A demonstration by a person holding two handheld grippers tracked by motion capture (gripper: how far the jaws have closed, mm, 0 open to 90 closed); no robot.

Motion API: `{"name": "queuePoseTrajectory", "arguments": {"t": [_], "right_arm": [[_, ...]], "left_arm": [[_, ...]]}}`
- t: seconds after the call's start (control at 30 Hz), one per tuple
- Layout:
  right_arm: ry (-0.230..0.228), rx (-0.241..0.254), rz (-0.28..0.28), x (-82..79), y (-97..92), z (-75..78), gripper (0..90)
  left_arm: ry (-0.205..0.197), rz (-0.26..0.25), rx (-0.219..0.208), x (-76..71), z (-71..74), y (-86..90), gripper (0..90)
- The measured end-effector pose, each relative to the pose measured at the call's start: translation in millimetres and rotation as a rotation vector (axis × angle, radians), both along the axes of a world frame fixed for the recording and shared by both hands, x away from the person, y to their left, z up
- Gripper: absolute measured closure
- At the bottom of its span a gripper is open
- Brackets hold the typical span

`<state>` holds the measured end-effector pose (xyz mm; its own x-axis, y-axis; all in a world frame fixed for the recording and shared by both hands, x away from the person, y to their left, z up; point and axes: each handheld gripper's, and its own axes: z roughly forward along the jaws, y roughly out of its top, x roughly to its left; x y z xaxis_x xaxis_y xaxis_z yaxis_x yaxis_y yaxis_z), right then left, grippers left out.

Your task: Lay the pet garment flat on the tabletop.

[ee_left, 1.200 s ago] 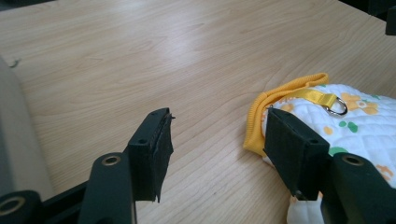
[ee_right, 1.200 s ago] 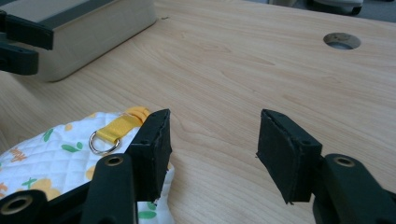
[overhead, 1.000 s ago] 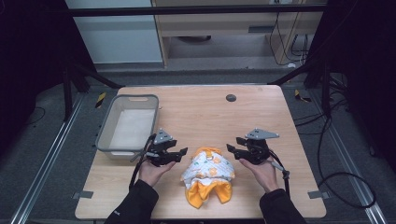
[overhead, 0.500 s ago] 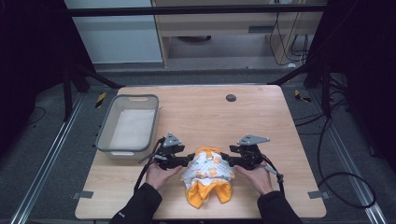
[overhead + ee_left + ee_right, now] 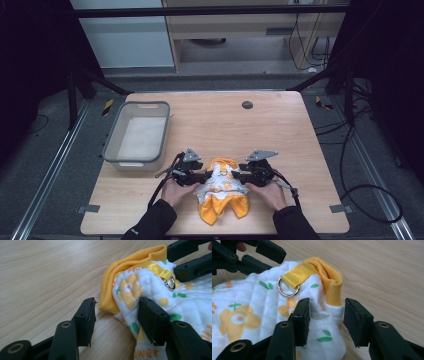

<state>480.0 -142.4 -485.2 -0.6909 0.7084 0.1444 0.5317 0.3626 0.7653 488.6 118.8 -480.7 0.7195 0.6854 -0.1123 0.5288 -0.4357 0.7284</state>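
Grippers flank the quilted garment [image 5: 221,192] at the table's [image 5: 280,125] 6 o'clock edge, the left gripper [image 5: 116,315] and right gripper [image 5: 325,315] both open astride its orange-ribbed collar corners; next, likely, both must close together.

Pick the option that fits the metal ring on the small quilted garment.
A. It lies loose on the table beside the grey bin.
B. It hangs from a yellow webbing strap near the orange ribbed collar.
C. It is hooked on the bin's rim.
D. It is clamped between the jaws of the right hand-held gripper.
B: in the right gripper view the metal ring is threaded through the yellow strap sewn beside the orange ribbed collar of the garment.
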Motion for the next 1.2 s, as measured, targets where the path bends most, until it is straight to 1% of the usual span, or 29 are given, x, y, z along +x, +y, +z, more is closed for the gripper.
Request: {"name": "queuePoseTrajectory", "arguments": {"t": [0.07,0.13,0.17,0.2,0.23,0.27,0.3,0.33,0.37,0.47,0.53,0.57,0.63,0.67,0.7,0.77,0.8,0.83,0.87,0.9,0.93,0.97,1.03,1.1,1.13,1.17,1.2], "right_arm": [[0.012,-0.001,0.005,-0.1,0.3,-1.9,58.2],[0.014,-0.005,0.008,0.5,-0.1,-4.2,60.1],[0.019,-0.006,0.006,0.5,-0.4,-4.4,61.5],[0.02,-0.004,0.008,0.9,-0.7,-5.3,63.5],[0.022,-0.005,0.008,1.0,-0.8,-5.8,65.3],[0.023,-0.006,0.008,1.1,-0.7,-6.2,67.2],[0.025,-0.009,0.011,1.3,-0.6,-6.9,70.3],[0.025,-0.009,0.011,1.3,-0.6,-6.9,70.3],[0.03,-0.011,0.016,1.4,0.0,-7.8,75.0],[0.037,-0.008,0.013,1.5,0.9,-8.2,79.2],[0.037,-0.007,0.014,1.5,1.0,-8.2,80.2],[0.038,-0.001,0.016,1.4,0.9,-7.7,81.5],[0.04,0.003,0.014,1.1,0.9,-7.3,81.9],[0.047,0.008,0.011,0.7,0.9,-6.7,82.1],[0.04,0.009,0.013,1.2,0.1,-6.5,82.3],[0.048,0.017,0.01,0.9,-0.1,-5.5,82.4],[0.044,0.02,0.011,1.2,-0.8,-4.5,82.4],[0.037,0.032,0.008,0.5,-2.8,-0.4,82.6],[0.038,0.038,0.004,-0.4,-3.3,1.5,82.6],[0.026,0.048,0.008,-1.0,-5.0,4.4,82.6],[0.026,0.048,0.008,-1.0,-5.0,4.4,82.6],[0.011,0.063,0.004,-2.5,-7.6,8.9,82.6],[-0.004,0.083,0.001,-4.7,-10.4,14.1,82.6],[-0.026,0.097,0.005,-7.0,-13.0,19.1,82.6],[-0.033,0.106,0.005,-8.7,-13.8,21.8,82.6],[-0.042,0.115,0.006,-10.3,-14.8,24.8,82.6],[-0.053,0.119,0.006,-11.3,-15.4,27.0,82.6]], "left_arm": [[0.001,-0.004,-0.001,-0.1,-0.5,-0.6,50.4],[0.006,-0.007,-0.001,-0.5,-1.6,-1.9,52.7],[0.015,-0.019,-0.006,0.1,-2.9,-2.6,54.7],[0.015,-0.019,-0.006,0.1,-2.9,-2.6,56.6],[0.028,-0.023,-0.014,0.2,-4.6,-3.9,58.3],[0.028,-0.023,-0.014,0.2,-4.6,-3.9,60.3],[0.038,-0.032,-0.023,0.2,-6.8,-5.0,63.0],[0.038,-0.032,-0.023,0.2,-6.8,-5.0,65.0],[0.055,-0.04,-0.033,0.2,-9.2,-6.4,68.3],[0.056,-0.048,-0.029,-0.3,-9.7,-7.5,73.8],[0.057,-0.05,-0.03,-0.7,-9.6,-7.7,79.4],[0.062,-0.05,-0.037,-1.5,-10.0,-8.6,81.4],[0.062,-0.052,-0.033,-2.4,-9.6,-9.4,84.9],[0.061,-0.049,-0.032,-2.8,-8.9,-9.4,86.0],[0.06,-0.051,-0.032,-3.1,-8.1,-9.2,86.7],[0.058,-0.05,-0.034,-3.8,-7.2,-9.2,87.5],[0.053,-0.051,-0.034,-4.4,-5.5,-8.8,87.5],[0.046,-0.052,-0.031,-5.9,-1.9,-8.7,87.9],[0.036,-0.055,-0.031,-6.9,1.4,-8.4,88.0],[0.033,-0.055,-0.034,-7.8,3.6,-8.4,88.0],[0.033,-0.055,-0.034,-7.8,3.6,-8.4,88.1],[0.013,-0.06,-0.034,-10.0,10.4,-8.0,88.2],[-0.003,-0.062,-0.046,-12.5,17.1,-7.2,88.4],[-0.023,-0.065,-0.048,-15.1,24.0,-7.2,88.5],[-0.023,-0.065,-0.048,-15.1,24.0,-7.2,88.5],[-0.043,-0.067,-0.059,-17.5,31.5,-6.3,88.6],[-0.051,-0.068,-0.061,-18.3,34.0,-6.0,88.5]]}}
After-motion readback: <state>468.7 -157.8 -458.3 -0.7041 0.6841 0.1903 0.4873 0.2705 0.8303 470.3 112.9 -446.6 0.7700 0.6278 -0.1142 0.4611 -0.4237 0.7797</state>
